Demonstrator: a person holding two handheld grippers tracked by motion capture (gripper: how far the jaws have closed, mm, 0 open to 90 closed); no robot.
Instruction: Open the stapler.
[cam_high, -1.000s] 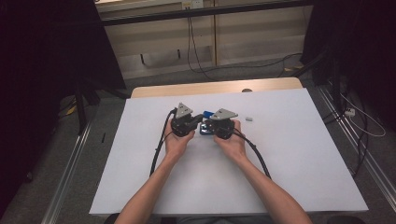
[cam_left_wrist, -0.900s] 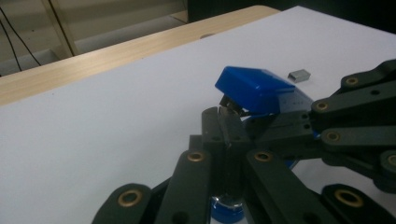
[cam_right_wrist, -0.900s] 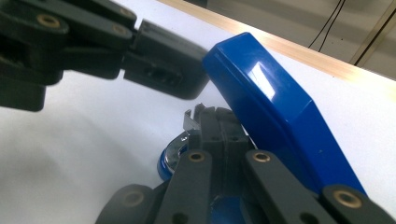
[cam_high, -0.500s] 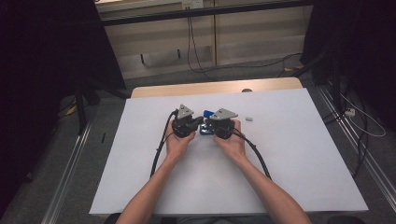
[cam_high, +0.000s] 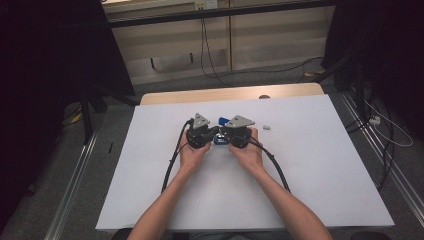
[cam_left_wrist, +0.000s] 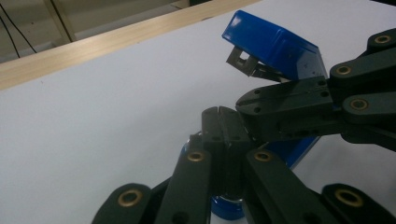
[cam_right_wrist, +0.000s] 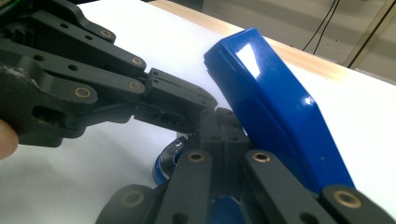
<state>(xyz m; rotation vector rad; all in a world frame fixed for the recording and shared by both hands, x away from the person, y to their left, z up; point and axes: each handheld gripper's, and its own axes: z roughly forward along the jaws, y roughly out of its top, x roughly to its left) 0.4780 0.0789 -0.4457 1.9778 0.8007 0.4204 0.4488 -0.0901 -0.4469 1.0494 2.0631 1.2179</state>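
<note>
I see a blue stapler (cam_high: 221, 131) near the middle of the white table (cam_high: 310, 165), its top arm tilted up. My left gripper (cam_high: 207, 135) and right gripper (cam_high: 229, 136) meet at it, tips touching, both with jaws closed together. Whether either pinches the stapler I cannot tell. A small white piece (cam_high: 266, 127) lies near.

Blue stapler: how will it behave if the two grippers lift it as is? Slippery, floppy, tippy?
The blue stapler is probably slippery: its top cover is glossy, with glare on it. The cover stands hinged up, showing the metal magazine, so it may swing when moved. Left gripper and right gripper look shut near its base, so the raised cover likely makes it top-heavy.
</note>
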